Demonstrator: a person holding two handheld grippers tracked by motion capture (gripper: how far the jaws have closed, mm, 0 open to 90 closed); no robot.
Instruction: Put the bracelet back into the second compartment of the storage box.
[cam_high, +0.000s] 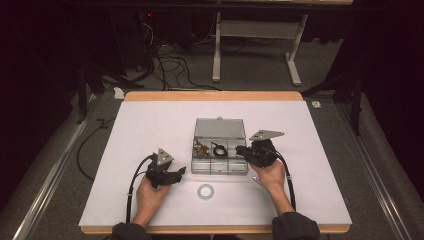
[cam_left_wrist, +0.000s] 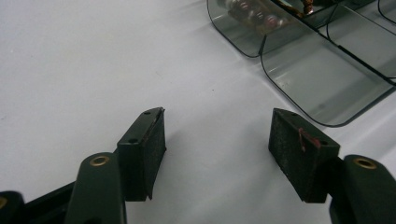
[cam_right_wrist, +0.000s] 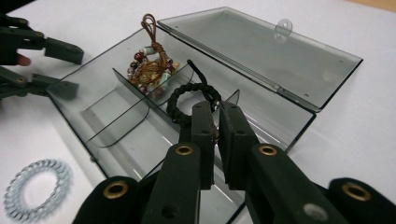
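A clear plastic compartment box (cam_high: 220, 169) lies open mid-table, its lid (cam_right_wrist: 261, 51) folded flat behind it. A brown beaded bracelet (cam_right_wrist: 152, 70) fills the far left compartment (cam_high: 201, 148). A black braided bracelet (cam_right_wrist: 184, 100) lies in the middle far compartment (cam_high: 218, 149). My right gripper (cam_right_wrist: 217, 109) hovers over the box's right side (cam_high: 238, 149), jaws shut, their tips just short of the black bracelet, nothing visibly pinched. My left gripper (cam_left_wrist: 217, 140) stands open above bare table left of the box (cam_high: 179, 172), nothing between its pads.
A clear spiral hair tie (cam_high: 199, 192) lies on the white table cover in front of the box, between my two hands (cam_right_wrist: 60, 173). The near compartments (cam_right_wrist: 116, 116) hold nothing. Cables and a table frame (cam_high: 260, 30) lie on the floor beyond the far edge.
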